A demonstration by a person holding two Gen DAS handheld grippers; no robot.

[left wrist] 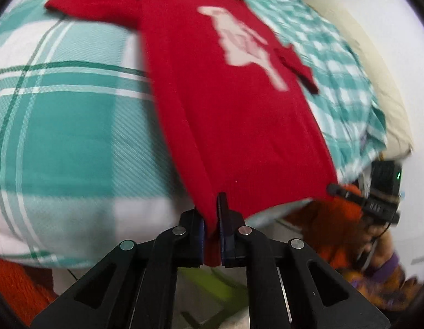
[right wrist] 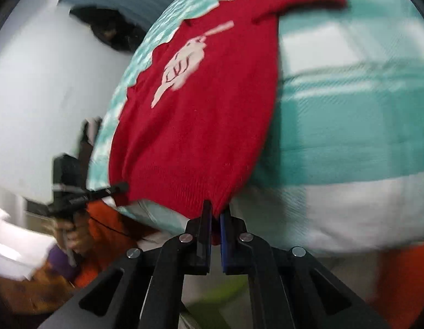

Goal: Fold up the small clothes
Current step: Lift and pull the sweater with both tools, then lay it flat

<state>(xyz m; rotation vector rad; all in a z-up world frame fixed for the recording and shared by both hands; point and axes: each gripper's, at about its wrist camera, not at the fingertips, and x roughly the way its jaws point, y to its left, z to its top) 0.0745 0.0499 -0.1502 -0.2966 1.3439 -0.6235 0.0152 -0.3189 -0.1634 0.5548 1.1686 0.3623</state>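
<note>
red sweater [left wrist: 233, 126] with pale motif [left wrist: 244, 46]; teal-and-white plaid bedcover [left wrist: 61, 126].

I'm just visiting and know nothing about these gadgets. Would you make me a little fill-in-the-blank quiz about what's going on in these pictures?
1. The small sweater lying on the bed is ____ in colour.
2. Both the left gripper and the right gripper are clamped on the sweater's bottom ____.
3. The checked bedcover under the sweater is white and ____.
4. The design on the sweater's front is ____ in colour.

Missing words: red; hem; teal; white
</note>
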